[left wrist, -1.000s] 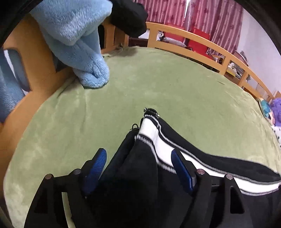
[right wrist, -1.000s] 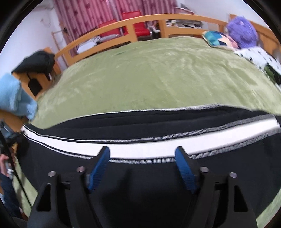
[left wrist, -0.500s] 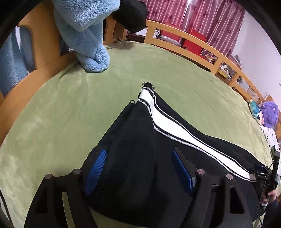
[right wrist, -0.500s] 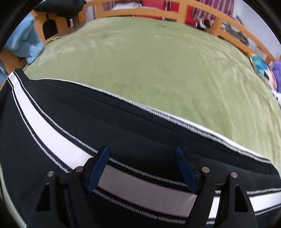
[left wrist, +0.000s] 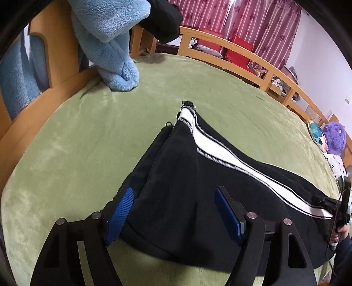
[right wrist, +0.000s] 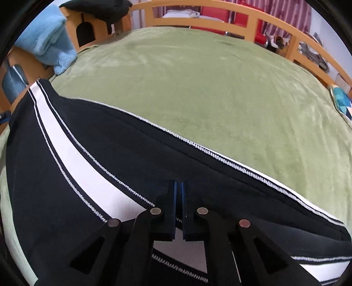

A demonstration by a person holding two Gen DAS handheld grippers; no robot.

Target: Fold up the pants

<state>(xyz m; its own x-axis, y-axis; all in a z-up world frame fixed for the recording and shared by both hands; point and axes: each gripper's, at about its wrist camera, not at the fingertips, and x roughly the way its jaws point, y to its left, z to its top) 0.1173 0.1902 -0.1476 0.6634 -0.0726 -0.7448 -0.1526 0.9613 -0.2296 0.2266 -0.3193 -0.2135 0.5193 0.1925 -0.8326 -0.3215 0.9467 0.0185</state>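
Note:
Black pants (left wrist: 180,176) with a white side stripe (left wrist: 220,151) lie flat along the near side of the green bed cover (left wrist: 92,140). My left gripper (left wrist: 173,211) is open over one end of the pants, its blue pads (left wrist: 120,213) on either side of the black cloth without pressing it. In the right wrist view the pants (right wrist: 110,143) fill the lower half. My right gripper (right wrist: 178,191) is shut, its pads pinched together on the black cloth beside the stripe (right wrist: 83,165). The right gripper (left wrist: 323,201) also shows at the far end of the pants in the left wrist view.
A light blue plush blanket (left wrist: 114,50) hangs over the wooden bed rail (left wrist: 242,50) at the back left, with a black garment (left wrist: 162,19) beside it. A purple plush toy (left wrist: 334,138) and a patterned cushion (right wrist: 342,101) lie at the right. Green cover stretches beyond the pants.
The right gripper's jaws have gone from wide open to shut on the pants, and it has rolled and dropped closer to the cloth. The left gripper has drawn back along the pants, still open.

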